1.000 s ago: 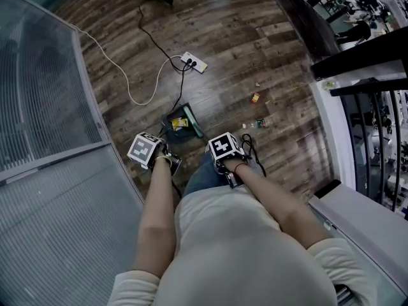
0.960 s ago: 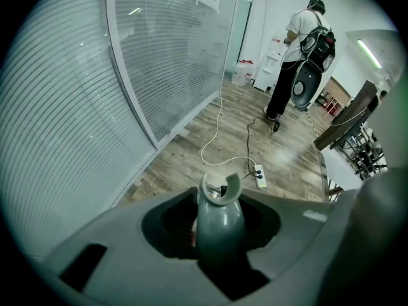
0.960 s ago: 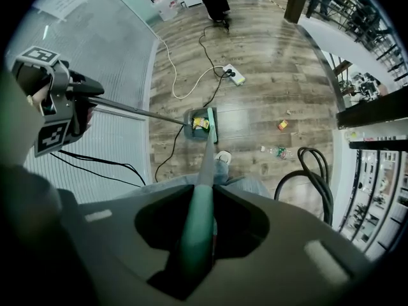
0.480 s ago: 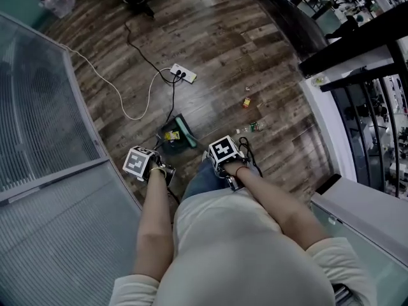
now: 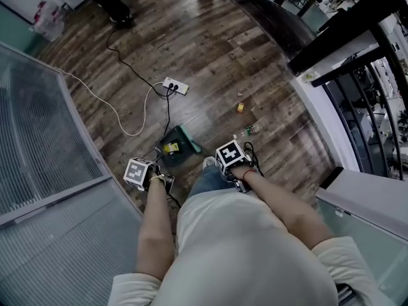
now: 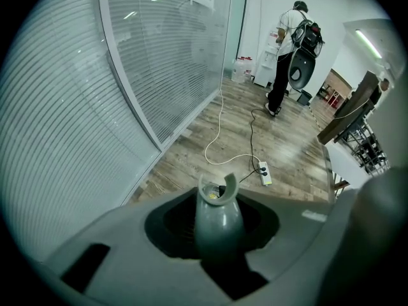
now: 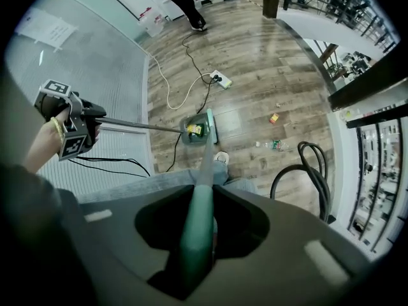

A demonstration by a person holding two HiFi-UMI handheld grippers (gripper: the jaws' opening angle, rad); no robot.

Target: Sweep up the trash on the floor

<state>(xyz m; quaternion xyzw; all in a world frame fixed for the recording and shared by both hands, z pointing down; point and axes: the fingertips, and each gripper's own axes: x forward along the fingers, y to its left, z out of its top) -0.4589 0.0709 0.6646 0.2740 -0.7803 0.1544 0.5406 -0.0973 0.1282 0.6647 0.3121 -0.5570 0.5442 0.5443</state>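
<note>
My left gripper [image 5: 153, 172] is shut on the long grey handle [image 6: 217, 217] of a dark dustpan [image 5: 172, 148], which rests on the wooden floor with a yellow scrap inside. At the right, my right gripper [image 5: 232, 162] is shut on the green broom handle [image 7: 197, 218]. The broom head [image 5: 189, 139] stands at the dustpan's right edge. Loose on the floor beyond it lie a small yellow-red wrapper [image 5: 240, 107] and a small clear bottle [image 5: 252, 130]. The right gripper view also takes in the dustpan [image 7: 194, 131], wrapper [image 7: 274, 117], bottle [image 7: 275, 145] and left gripper [image 7: 69, 127].
A white power strip [image 5: 175, 85] with a white cable [image 5: 115, 110] and black cables lies beyond the dustpan. A glass partition with blinds [image 5: 44, 145] runs along the left. A white ledge and railing [image 5: 357, 107] border the right. A person [image 6: 285, 56] stands far off. My shoe [image 5: 208, 162] is near the broom.
The whole floor scene has slid down and left in the head view as the head moved. Both grippers keep their hold and their spacing to the dustpan.
</note>
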